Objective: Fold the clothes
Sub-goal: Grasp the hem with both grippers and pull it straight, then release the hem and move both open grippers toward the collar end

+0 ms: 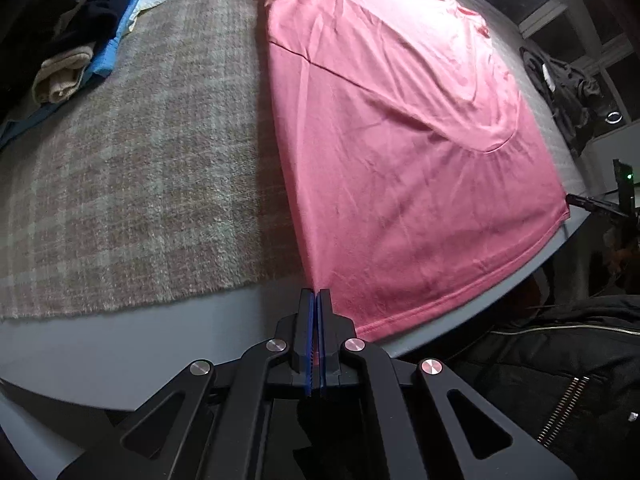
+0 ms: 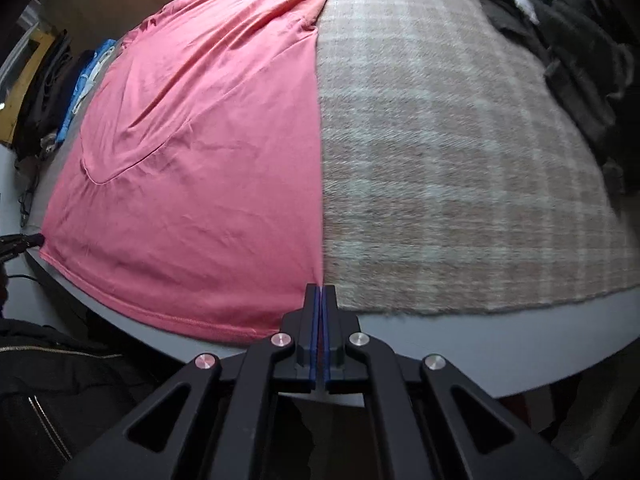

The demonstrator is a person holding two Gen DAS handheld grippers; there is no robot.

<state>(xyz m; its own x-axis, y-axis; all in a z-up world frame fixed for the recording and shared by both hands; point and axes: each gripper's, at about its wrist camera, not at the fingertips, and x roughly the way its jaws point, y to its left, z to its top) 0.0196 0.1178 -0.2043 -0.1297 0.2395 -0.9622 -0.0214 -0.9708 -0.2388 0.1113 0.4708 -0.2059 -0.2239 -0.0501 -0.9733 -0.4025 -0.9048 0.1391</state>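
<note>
A pink T-shirt lies spread flat on a plaid blanket, hem toward me and sleeves at the far end. My left gripper is shut on the shirt's near left hem corner, and pink cloth shows between its blue pads. In the right wrist view the same pink T-shirt fills the left half. My right gripper is shut on the near right hem corner, where the shirt's side edge runs into the jaws. Each gripper's dark tip shows in the other's view at the far hem corner.
Folded blue, dark and beige clothes are piled at the blanket's left. A dark grey garment lies crumpled at its right. The grey table edge runs just below the blanket. A person's black zipped jacket is close behind the hem.
</note>
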